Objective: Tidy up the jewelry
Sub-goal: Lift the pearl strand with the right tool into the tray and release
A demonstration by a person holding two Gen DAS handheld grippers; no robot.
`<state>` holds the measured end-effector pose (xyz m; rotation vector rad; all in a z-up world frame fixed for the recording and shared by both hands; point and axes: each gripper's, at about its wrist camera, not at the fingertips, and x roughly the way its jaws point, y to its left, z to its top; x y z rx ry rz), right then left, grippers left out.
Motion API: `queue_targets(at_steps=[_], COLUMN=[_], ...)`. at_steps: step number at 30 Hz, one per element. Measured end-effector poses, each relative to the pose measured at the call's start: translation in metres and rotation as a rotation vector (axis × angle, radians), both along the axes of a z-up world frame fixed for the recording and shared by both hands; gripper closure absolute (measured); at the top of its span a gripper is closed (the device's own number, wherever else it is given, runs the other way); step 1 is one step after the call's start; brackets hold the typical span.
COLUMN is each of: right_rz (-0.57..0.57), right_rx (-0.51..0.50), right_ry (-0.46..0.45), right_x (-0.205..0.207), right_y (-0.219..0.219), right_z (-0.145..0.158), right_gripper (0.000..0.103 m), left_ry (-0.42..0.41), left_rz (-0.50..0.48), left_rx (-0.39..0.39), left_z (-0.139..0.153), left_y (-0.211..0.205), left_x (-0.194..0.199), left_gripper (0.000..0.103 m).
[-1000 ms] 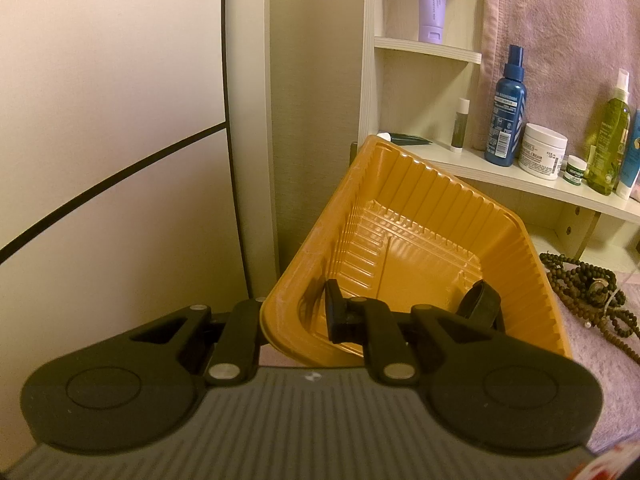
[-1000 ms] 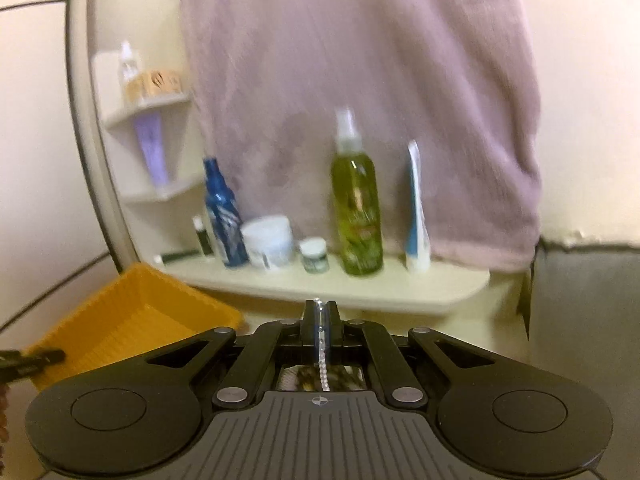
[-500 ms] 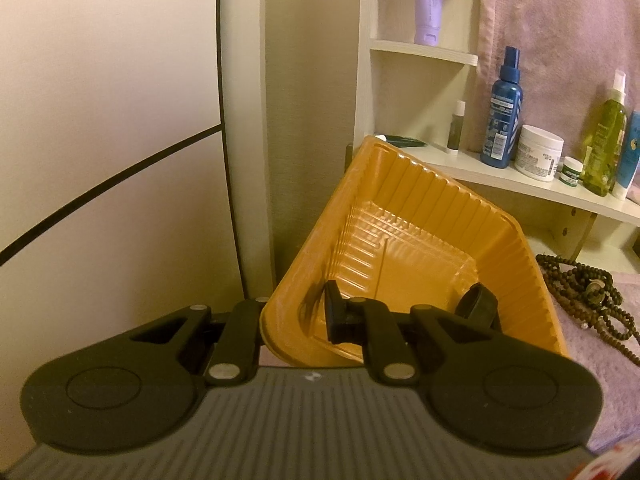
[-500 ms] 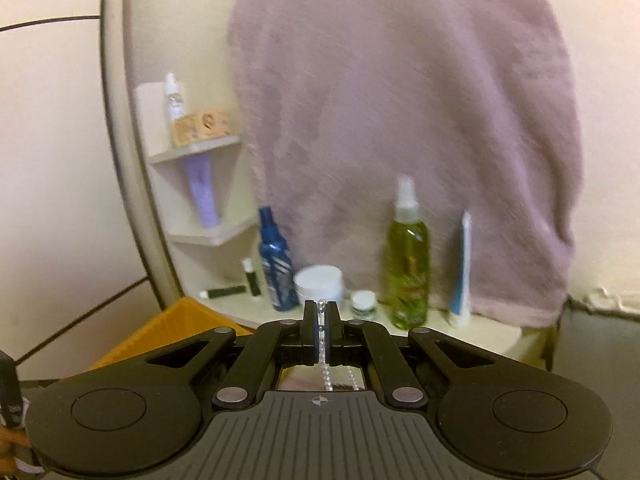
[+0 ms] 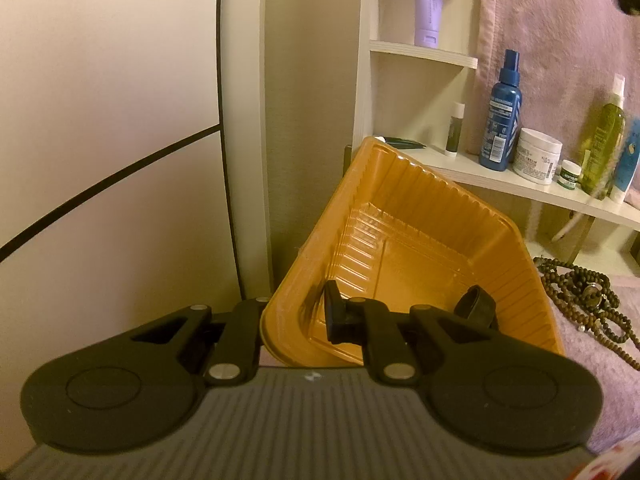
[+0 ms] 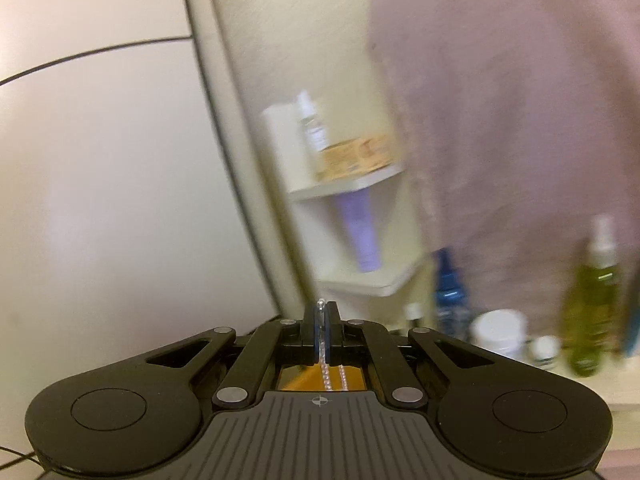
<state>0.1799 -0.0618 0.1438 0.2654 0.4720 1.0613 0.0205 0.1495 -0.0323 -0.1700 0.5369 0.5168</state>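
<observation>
In the left wrist view, the left gripper [image 5: 304, 316] sits at the lower centre of the frame, pinching the near wall of an orange plastic tray [image 5: 432, 216]: one finger is outside the wall at the left and the other finger [image 5: 334, 312] is inside the tray. The tray is tilted, its far corner raised toward the upper middle of the frame, and its ribbed interior shows no jewelry. At the right edge, just beside the tray, a dark beaded necklace [image 5: 584, 292] lies coiled on a pinkish cloth surface [image 5: 600, 392]. Behind the tray, a pale shelf [image 5: 500, 176] carries a blue spray bottle [image 5: 500, 128], a white jar [image 5: 536, 156] and a green bottle [image 5: 604, 148]; a lilac tube [image 5: 428, 4] stands on a higher shelf, and a pink towel [image 5: 560, 40] hangs at the upper right. In the right wrist view, which is blurred, the right gripper [image 6: 322, 320] is at the lower centre with its pads pressed together on a thin chain of pale beads [image 6: 324, 372]. The chain runs between the pads and hangs below them in two strands, with a patch of orange showing behind it. The same bottles appear blurred at the lower right of that view.
</observation>
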Motion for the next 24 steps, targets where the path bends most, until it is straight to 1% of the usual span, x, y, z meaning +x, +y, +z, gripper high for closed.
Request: queue_targets(at_steps=[4, 6, 9, 11, 12, 13, 14, 16, 19, 24], right_rz=[0.055, 0.086, 0.105, 0.107, 0.102, 0.099, 0.091, 0.072, 0.054, 0.016], right_rx=[-0.014, -0.029, -0.048, -0.062, -0.072, -0.080, -0.083, -0.079, -0.104, -0.164], right_ry=[0.048, 0.050, 0.059, 0.061, 0.062, 0.065, 0.068, 0.074, 0.092, 0.139], right_x=[0.001, 0.001, 0.001, -0.001, -0.001, 0.000, 0.001, -0.002, -0.003, -0.005], right_y=[0.038, 0.053, 0.066, 0.066, 0.066, 0.067, 0.066, 0.060, 0.051, 0.030], right_z=[-0.014, -0.019, -0.024, -0.028, -0.030, -0.032, -0.034, -0.037, -0.043, -0.063], right_gripper=[0.100, 0.100, 0.100, 0.098, 0.096, 0.087, 0.073, 0.062, 0.061, 0.061], left_ry=[-0.004, -0.005, -0.008, -0.009, -0.009, -0.008, -0.007, -0.006, -0.003, -0.001], left_rz=[-0.004, -0.005, -0.006, -0.007, -0.008, -0.008, -0.007, -0.006, -0.003, -0.003], left_rx=[-0.007, -0.008, -0.014, -0.016, -0.016, -0.015, -0.016, -0.021, -0.021, -0.019], left_z=[0.000, 0.001, 0.001, 0.001, 0.001, 0.001, 0.001, 0.000, 0.000, -0.001], left_y=[0.001, 0.001, 0.002, 0.002, 0.002, 0.002, 0.002, 0.003, 0.003, 0.003], left_x=[0.000, 0.000, 0.000, -0.002, -0.001, -0.001, -0.002, -0.002, -0.001, -0.001], left_gripper=[0.091, 0.091, 0.091, 0.091, 0.091, 0.091, 0.091, 0.091, 0.091, 0.091])
